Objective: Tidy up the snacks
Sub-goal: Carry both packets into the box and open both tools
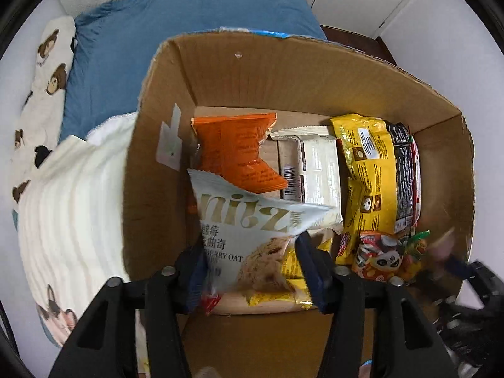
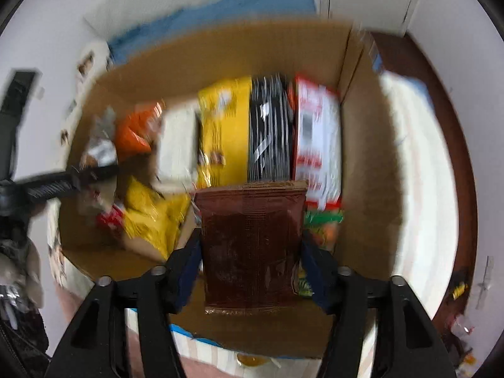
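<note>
A cardboard box (image 1: 315, 72) holds several snack packets: an orange packet (image 1: 239, 151), a white packet (image 1: 318, 170), a yellow packet (image 1: 368, 182) and a black packet (image 1: 406, 176). My left gripper (image 1: 252, 267) is shut on a pale blue oat cookie packet (image 1: 252, 223), held over the box's near left part. In the blurred right wrist view, my right gripper (image 2: 252, 271) is shut on a brown packet (image 2: 252, 245), held over the box (image 2: 220, 50) in front of the black packet (image 2: 267, 132) and a red-and-white packet (image 2: 318, 138).
The box stands on a bed with a blue pillow (image 1: 176, 31), a white ribbed blanket (image 1: 72, 208) and a bear-print cloth (image 1: 44, 88). A panda-print packet (image 1: 384, 261) lies at the box's near right. A dark wooden edge (image 2: 456, 132) lies to the right.
</note>
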